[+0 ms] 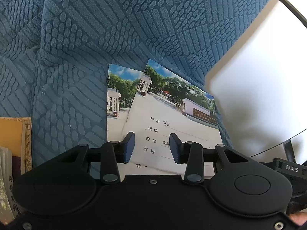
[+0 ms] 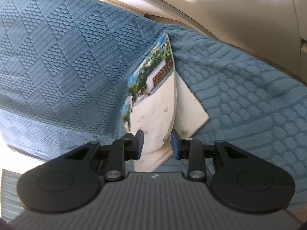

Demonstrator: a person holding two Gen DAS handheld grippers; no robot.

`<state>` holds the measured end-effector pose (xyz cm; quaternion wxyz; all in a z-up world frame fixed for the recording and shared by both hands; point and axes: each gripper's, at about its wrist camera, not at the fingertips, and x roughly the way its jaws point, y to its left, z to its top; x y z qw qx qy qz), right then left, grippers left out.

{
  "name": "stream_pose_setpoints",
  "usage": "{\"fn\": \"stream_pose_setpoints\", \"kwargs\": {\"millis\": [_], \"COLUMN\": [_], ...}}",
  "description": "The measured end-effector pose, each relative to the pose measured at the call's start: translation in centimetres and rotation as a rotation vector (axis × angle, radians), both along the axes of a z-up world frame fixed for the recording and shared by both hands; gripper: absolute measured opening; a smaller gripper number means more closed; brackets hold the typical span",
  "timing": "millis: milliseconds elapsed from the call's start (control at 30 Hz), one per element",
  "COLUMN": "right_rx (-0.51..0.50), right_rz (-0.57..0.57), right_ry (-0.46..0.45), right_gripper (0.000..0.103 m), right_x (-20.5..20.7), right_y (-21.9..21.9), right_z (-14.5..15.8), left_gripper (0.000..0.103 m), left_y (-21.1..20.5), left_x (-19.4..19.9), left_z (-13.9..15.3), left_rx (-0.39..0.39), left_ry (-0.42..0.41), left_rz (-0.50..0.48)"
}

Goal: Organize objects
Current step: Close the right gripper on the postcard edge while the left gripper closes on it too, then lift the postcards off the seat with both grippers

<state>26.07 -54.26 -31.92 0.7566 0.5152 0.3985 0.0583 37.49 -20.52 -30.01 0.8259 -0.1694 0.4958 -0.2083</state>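
Observation:
Two thin exercise books with a photo cover lie overlapping on a blue textured sofa cover. In the left wrist view the top book (image 1: 172, 115) lies skewed over the lower book (image 1: 117, 99). My left gripper (image 1: 152, 147) is open just above the top book's near part. In the right wrist view the top book (image 2: 153, 103) shows edge-on, with a white page or cover (image 2: 190, 111) beside it. My right gripper (image 2: 157, 145) is open, its fingers on either side of the book's near edge.
The blue sofa cover (image 1: 96, 38) fills both views, with a fold at the left. A stack of other books (image 1: 13, 153) stands at the left edge. A blurred white sheet (image 1: 259, 95) hangs at the right. A beige wall or frame (image 2: 230, 9) runs behind the sofa.

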Motion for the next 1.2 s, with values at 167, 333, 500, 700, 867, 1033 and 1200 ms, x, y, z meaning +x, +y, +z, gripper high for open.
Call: {"fn": "stream_pose_setpoints", "kwargs": {"millis": [167,333,500,700,867,1033,1200], "right_rx": [-0.026,-0.011,0.022,0.076,0.128,0.162,0.190], "right_rz": [-0.032,-0.066,-0.070,-0.088,-0.106,-0.105,-0.109], "right_ry": [0.019,-0.011,-0.036,-0.058,-0.066,-0.068,-0.058], "right_gripper": [0.009,0.006,0.006,0.006,0.005,0.005,0.005], "right_x": [0.3,-0.5,-1.1,-2.1,-3.2,-4.3,-5.7], "right_y": [0.2,-0.1,0.1,0.3,-0.3,-0.9,-1.7], "right_z": [0.4,1.6,2.9,4.6,5.5,6.1,6.1], "left_gripper": [0.049,0.072,0.078,0.080,0.080,0.077,0.059], "left_y": [1.9,4.7,6.4,6.6,6.0,5.0,4.6], "left_x": [0.1,-0.5,-1.0,-1.6,-2.4,-2.7,-3.5], "left_z": [0.2,0.8,0.2,-0.8,-1.5,-2.0,-2.9], "left_rx": [-0.099,-0.201,-0.340,-0.363,-0.422,-0.462,-0.507], "left_ry": [0.079,0.129,0.229,0.310,0.363,0.391,0.434], "left_rz": [0.062,0.123,0.147,0.184,0.182,0.165,0.176]}}
